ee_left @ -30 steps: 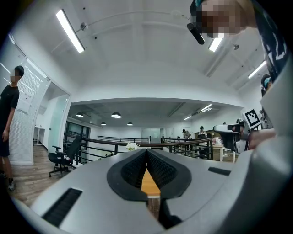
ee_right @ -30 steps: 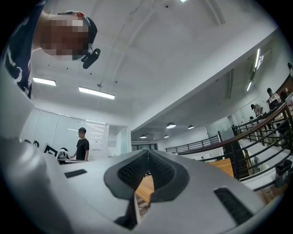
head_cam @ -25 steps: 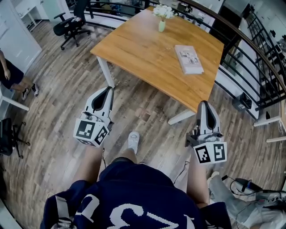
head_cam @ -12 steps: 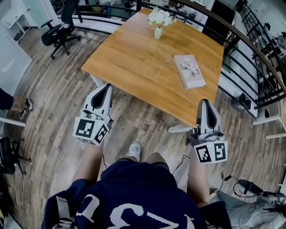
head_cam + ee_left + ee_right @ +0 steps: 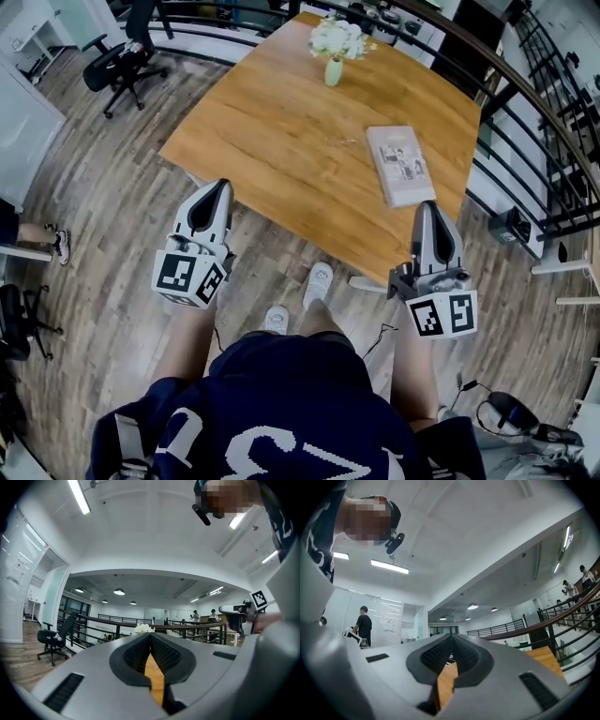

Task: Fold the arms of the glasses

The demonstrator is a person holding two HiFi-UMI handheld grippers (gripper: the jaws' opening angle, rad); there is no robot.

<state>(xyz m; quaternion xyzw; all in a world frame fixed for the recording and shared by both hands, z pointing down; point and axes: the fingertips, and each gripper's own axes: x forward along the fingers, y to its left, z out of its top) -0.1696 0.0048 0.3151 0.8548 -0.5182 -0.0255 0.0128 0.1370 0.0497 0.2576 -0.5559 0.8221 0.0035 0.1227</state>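
Left gripper (image 5: 216, 187) and right gripper (image 5: 430, 208): jaws closed, empty.
Both are held at the worktop (image 5: 281, 122) near edge, lower frame; book (image 5: 400, 165) and flower vase (image 5: 334, 67) rest upper right.

We hold the left hand-held gripper (image 5: 217, 186) and the right hand-held gripper (image 5: 429, 208) ahead of us, apart, both with jaws closed and empty.

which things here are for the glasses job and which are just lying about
Job: left gripper and right gripper, both shut and empty; table. I can't make out the glasses.
Lying about: book, vase of flowers, chair.
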